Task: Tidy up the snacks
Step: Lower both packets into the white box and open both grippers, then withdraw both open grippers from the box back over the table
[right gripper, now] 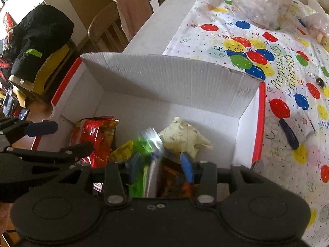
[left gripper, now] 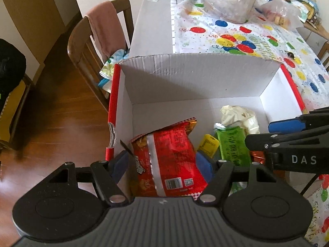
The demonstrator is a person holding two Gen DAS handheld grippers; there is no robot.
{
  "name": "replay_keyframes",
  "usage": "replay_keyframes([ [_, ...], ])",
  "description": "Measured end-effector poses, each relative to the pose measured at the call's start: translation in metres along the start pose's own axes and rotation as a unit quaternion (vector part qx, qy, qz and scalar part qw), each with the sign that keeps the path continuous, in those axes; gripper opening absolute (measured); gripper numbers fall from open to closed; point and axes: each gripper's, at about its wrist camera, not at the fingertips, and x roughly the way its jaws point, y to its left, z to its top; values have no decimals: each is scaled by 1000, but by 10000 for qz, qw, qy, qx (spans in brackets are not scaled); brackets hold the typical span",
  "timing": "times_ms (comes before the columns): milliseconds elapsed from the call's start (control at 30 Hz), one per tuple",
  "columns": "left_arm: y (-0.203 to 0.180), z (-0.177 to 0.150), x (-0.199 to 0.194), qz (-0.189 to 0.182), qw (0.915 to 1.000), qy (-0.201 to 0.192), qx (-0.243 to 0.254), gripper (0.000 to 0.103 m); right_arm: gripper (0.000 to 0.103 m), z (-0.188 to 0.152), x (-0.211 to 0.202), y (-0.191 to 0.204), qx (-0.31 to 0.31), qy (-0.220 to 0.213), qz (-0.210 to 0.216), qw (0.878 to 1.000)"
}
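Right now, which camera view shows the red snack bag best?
The left wrist view. There the red snack bag fills the middle, sharp, between the left claw's fingers, with its barcode visible. In the right wrist view only part of the bag shows, at the box's left side, partly hidden behind the left claw.

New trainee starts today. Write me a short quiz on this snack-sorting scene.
1. True or false: the cardboard box stands on the floor.
2. Which bag is between the fingers of the left gripper? A red, B green, C yellow.
3. What hangs over the back of the chair?
Key: 1 false, it stands on the table. 2 A, the red bag. 3 A pink cloth.
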Motion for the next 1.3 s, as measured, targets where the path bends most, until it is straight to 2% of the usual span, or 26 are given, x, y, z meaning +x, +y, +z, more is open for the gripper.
replay_keyframes([
  [300, -8, -5, -32, -171, 9990, -403, -10, 72, 49, -10, -23, -1, 15, -152, 149, 9998],
  [500, -23, -5, -59, -339, 9965, -759, 92, 72, 52, -20, -53, -2, 49, -417, 230, 9989],
  [733, -55, -4, -79, -637, 9917, -1060, 356, 75, 63, -37, -95, -13, 138, -816, 279, 9962],
  [833, -72, -1, -83, -756, 9895, -1142, 452, 78, 64, -44, -111, -26, 231, -928, 261, 9951],
  [967, -101, 6, -86, -830, 9875, -1188, 624, 78, 75, -53, -129, -46, 349, -1100, 153, 9932],
  [1133, -137, 16, -84, -950, 9855, -1179, 766, 79, 77, -64, -145, -82, 534, -1217, 35, 9911],
  [1233, -162, 25, -80, -944, 9846, -1180, 880, 79, 83, -69, -153, -107, 648, -1260, -35, 9899],
  [1300, -177, 30, -77, -1019, 9842, -1157, 876, 79, 84, -72, -157, -122, 688, -1275, -49, 9894],
])
